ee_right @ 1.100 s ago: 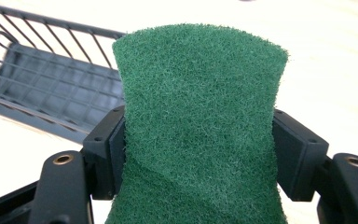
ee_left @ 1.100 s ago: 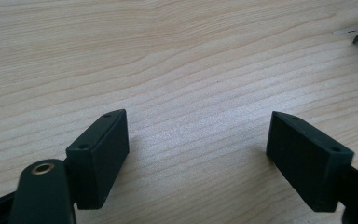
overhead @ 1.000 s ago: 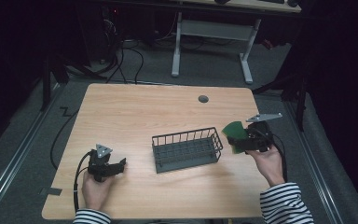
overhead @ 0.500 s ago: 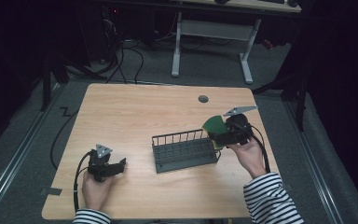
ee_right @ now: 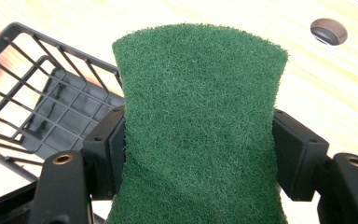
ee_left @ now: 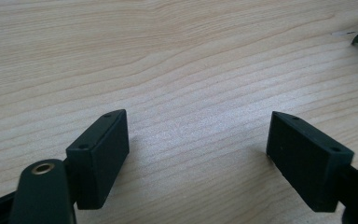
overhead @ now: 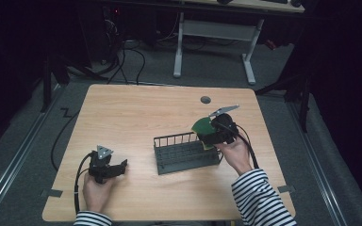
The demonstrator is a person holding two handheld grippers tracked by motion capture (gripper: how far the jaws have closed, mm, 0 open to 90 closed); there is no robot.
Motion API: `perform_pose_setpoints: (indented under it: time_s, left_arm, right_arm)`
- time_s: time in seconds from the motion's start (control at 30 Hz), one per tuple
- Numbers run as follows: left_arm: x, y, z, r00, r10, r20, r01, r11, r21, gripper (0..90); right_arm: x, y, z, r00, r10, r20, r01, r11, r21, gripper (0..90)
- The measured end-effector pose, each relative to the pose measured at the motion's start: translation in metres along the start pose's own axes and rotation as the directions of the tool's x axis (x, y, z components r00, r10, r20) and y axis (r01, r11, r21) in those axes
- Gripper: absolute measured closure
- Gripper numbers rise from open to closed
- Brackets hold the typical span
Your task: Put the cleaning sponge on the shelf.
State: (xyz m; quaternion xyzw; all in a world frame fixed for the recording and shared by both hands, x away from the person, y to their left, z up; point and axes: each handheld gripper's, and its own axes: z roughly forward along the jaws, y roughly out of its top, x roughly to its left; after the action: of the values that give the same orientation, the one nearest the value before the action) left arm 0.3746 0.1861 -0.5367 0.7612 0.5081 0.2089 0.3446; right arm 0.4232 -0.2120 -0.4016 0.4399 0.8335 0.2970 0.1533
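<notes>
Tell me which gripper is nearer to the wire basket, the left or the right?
The right. The right gripper, shut on the green scouring pad, is at the wire basket's right end. The left gripper rests open on the table, apart from its left end.

The scouring pad is green, coarse and fibrous, with a matt, fuzzy nap. The wire basket looks like dark coated metal with a dull sheen. The surface is pale wood-grain laminate, smooth and faintly glossy. The jaws are matt black plastic.
</notes>
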Motion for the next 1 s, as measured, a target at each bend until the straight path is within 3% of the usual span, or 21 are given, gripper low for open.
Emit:
perform_pose_setpoints:
  time_s: [0.33,1.0]
  left_arm:
    - [0.0,0.0,0.0,1.0,-0.001,0.002,0.001,1.0,-0.001,21.3]
    - [0.001,0.0,0.0,0.9999,-0.009,0.007,0.009,1.0,-0.004,21.3]
  right_arm:
    - [0.005,0.002,0.013,0.9999,0.007,0.011,-0.007,1.0,0.022,30.5]
    - [0.013,0.0,0.022,0.9981,-0.02,0.059,0.017,0.999,0.045,29.6]
